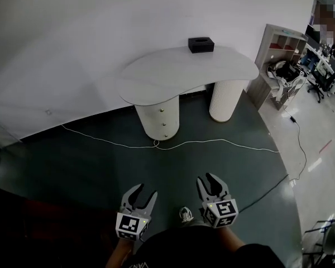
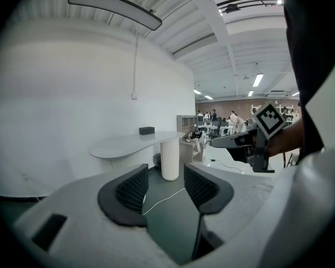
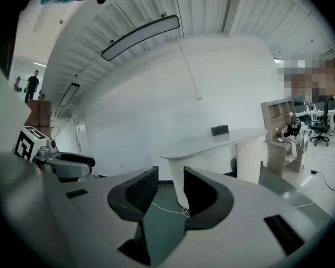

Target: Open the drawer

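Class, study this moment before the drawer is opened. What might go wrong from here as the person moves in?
1. The thin white cable lies on the dark floor in front of the white cylindrical drawer pedestal; stepping forward may snag it.
2. The pedestal's drawer knobs look small; the open left gripper or right gripper might slip off one.

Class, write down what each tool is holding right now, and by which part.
Nothing is held. The left tool and the right tool are both open, with nothing between their jaws.
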`<state>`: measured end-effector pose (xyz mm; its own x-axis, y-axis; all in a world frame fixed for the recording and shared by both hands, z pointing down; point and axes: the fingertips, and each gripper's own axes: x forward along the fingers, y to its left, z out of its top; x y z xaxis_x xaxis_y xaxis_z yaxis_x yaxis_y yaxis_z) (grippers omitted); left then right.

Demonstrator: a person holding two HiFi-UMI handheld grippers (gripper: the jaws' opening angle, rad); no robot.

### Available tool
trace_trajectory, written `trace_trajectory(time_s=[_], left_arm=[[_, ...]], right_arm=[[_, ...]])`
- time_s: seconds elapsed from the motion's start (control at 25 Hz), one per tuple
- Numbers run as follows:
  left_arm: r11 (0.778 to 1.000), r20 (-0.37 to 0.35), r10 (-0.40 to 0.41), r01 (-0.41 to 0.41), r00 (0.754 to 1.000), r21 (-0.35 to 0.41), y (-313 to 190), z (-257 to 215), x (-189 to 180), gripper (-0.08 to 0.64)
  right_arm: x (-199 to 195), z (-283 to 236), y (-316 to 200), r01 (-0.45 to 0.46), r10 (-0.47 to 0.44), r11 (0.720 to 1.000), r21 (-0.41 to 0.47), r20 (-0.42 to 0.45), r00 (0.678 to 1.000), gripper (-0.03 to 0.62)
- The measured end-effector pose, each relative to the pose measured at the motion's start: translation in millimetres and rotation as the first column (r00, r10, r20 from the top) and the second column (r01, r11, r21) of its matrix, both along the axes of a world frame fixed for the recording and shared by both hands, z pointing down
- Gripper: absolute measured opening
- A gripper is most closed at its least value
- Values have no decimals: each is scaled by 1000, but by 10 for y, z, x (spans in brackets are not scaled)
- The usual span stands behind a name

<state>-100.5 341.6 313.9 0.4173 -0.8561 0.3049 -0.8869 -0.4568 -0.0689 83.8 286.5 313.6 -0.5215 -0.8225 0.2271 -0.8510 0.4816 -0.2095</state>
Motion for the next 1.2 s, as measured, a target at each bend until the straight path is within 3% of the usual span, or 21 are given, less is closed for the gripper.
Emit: trace_trajectory(time_s=[0.4,0.64,0.96,1.2], left_arm=[[995,4,-94,94,996,-22,-632,-12,80,239],[994,28,-103,104,994,-44,-835,78,110,244],[996,17,-71,71,997,-53,-1271,162,-87,244],[999,19,-22,22,1000,-45,-1758,191,-505,244]], right_arm=[[-8,36,-765,90,-90,996,-15,5,996,189],[-80,66,-1092,119,-119,993,-17,5,993,196],[-288,170,-1447,91,-91,996,-24,12,996,196],[-569,240,-1849,13,-14,999,-31,-26,1000,196]])
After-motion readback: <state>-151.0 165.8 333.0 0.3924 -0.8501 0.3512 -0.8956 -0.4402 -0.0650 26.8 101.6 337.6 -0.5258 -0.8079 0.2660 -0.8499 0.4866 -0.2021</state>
